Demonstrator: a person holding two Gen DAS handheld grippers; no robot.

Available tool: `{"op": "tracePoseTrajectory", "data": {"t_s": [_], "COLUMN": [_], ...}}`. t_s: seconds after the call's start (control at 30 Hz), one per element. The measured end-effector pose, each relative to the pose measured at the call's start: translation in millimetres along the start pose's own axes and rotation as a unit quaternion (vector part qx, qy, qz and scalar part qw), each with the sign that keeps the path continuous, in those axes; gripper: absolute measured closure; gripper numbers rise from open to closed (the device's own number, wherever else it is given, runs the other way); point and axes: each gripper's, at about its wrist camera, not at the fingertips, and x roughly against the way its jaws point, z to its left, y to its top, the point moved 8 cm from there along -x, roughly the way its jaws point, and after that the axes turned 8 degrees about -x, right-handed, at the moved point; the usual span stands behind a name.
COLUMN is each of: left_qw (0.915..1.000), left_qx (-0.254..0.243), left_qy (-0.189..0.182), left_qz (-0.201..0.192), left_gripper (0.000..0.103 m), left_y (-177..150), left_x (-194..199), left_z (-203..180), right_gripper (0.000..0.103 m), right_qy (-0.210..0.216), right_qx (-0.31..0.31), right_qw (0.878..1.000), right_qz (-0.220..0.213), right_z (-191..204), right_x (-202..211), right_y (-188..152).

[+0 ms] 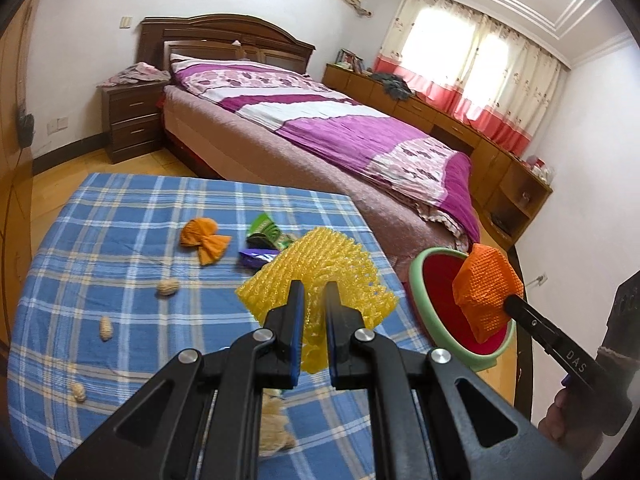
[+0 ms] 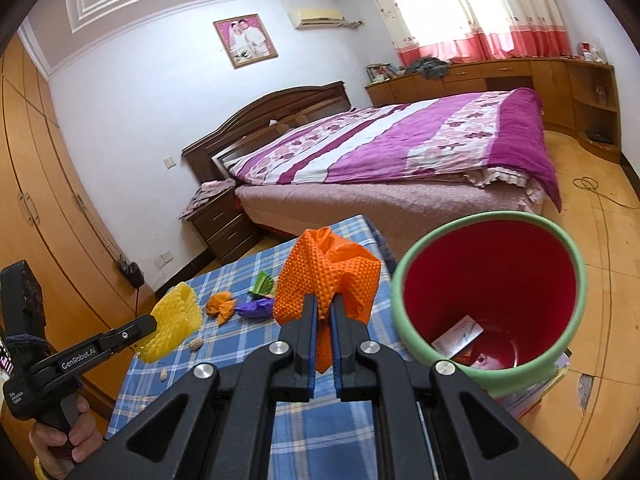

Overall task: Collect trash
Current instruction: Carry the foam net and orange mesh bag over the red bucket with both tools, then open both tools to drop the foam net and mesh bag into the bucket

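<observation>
yellow foam net upright, left tongs clamped

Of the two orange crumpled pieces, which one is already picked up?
The larger dimpled orange piece, clamped in the right claw beside the bin. The small bow-shaped orange piece lies untouched on the checked cloth.

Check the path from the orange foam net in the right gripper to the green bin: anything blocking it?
Nothing visible blocks it. The right gripper is shut on the orange foam net, and the green bin stands beside the table edge with its mouth open and only a little trash at the bottom.
</observation>
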Motion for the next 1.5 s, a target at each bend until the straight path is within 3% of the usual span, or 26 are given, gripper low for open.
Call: {"op": "tracePoseTrajectory", "data": {"t_s": [0.67, 1.0, 1.5], "left_qw": [0.9956, 0.9873, 0.9742], "left_qx": [-0.081, -0.133, -0.168], "left_qy": [-0.035, -0.064, -0.111], "left_qz": [0.032, 0.058, 0.102], "left_gripper": [0.094, 0.094, 0.093], "left_y": [10, 5, -18], "left_x": [-56, -99, -150], "left_z": [-92, -147, -201], "right_gripper": [0.095, 0.095, 0.093], "right_qy": [-0.048, -0.082, -0.103], "right_qx": [-0.071, -0.110, -0.138], "right_qw": [0.996, 0.990, 0.985], "right_qz": [-0.027, -0.026, -0.027], "right_z": [-91, -140, -176], "right_x": [16, 9, 5], "right_y": [14, 13, 11]}}
